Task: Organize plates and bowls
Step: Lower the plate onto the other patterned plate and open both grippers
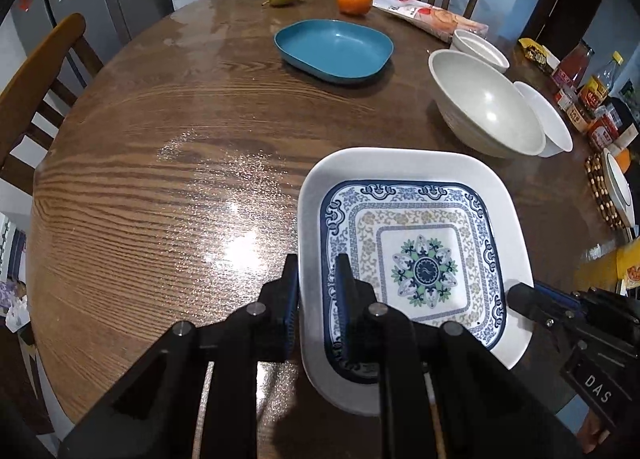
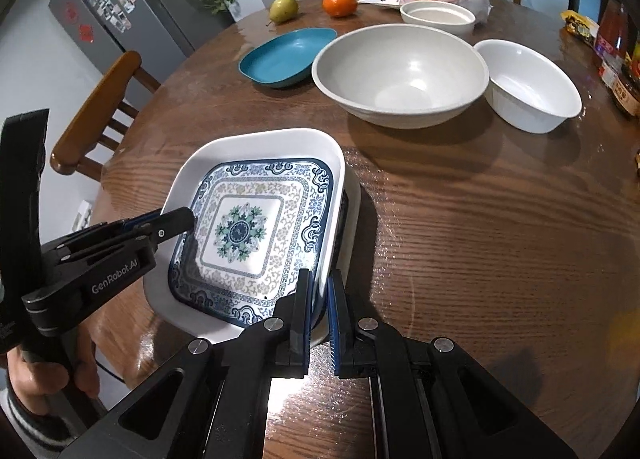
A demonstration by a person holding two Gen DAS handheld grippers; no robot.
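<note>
Left wrist view puts my left gripper (image 1: 318, 283) astride the left rim of the white square dish (image 1: 400, 159), one pad outside the wall and one inside, clenched on that rim as far as I can judge. Nested in the dish sits the patterned plate (image 1: 424, 271), blue-bordered with a floral centre, lying flat and face up. The pair rests on the near part of the wooden table (image 1: 160, 179), close to its edge. From the right wrist view, my right gripper (image 2: 320, 291) pinches the opposite rim of the dish, jaws nearly closed on it. I read both pieces as stiff, glazed and slippery, probably breakable, with some weight when stacked; opposite rims are the sensible holds, kept level so the inner plate cannot slide. Being nearly square, the stack has no strong long axis; its open face points up, and its sides run roughly parallel to my fingers. Farther right stand the large grey bowl (image 2: 400, 75) and the white bowl (image 2: 532, 87), touching or nearly so, upright, with the blue dish (image 2: 284, 59) behind.
</note>
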